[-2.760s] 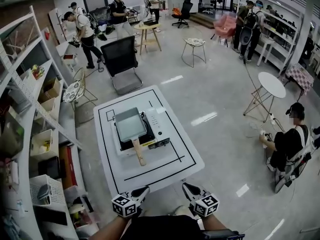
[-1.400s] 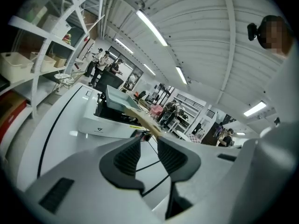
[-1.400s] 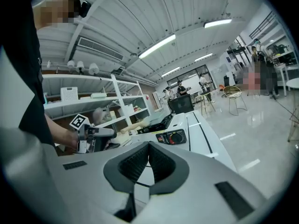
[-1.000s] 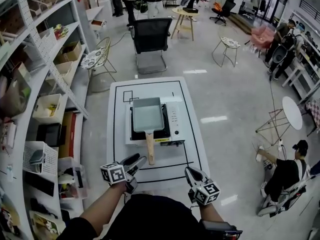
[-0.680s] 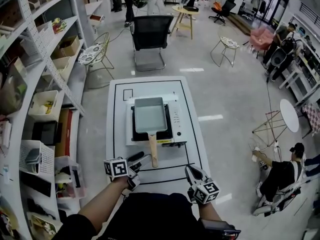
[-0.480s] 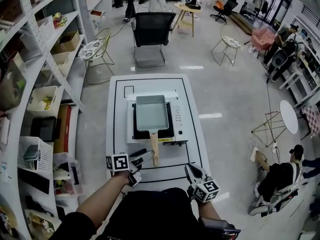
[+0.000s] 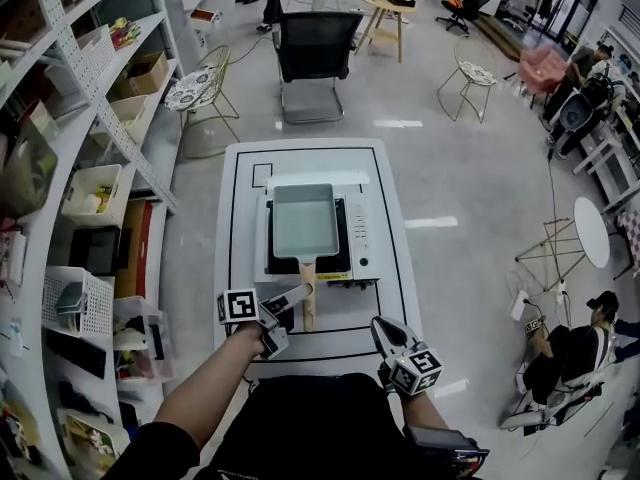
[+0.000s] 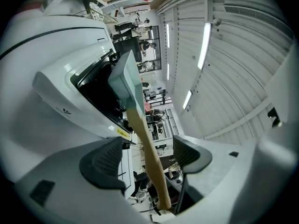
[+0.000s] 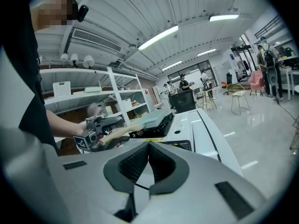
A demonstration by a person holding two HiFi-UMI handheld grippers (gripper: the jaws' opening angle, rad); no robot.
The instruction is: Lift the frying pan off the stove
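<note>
Nearest the person, the right gripper (image 7: 380, 326) hangs over the table's (image 7: 392, 313) front edge, well to the right of the handle; its own view shows the jaws closed together with nothing between them (image 9: 148, 146). On the left, the left gripper (image 7: 290, 316) reaches in level at the free end of the wooden handle (image 7: 309, 306). In the left gripper view the jaws stand wide apart (image 8: 148, 157) and have just been opening. The handle (image 8: 140, 129) runs between them, with a gap to each pad, so nothing is clamped. The right gripper view shows the same from the side: the left gripper (image 9: 91, 127) brackets the handle's tip (image 9: 119, 132). Beyond the handle, the grey rectangular pan (image 7: 303, 220) sits flat on the black top of the white stove (image 7: 358, 240), which stands mid-table inside a black outline, knobs on its right side. Past the table's far edge stands a black chair (image 7: 315, 53). Stocked shelves (image 7: 90, 168) line the left, and people work further back in the room.
</note>
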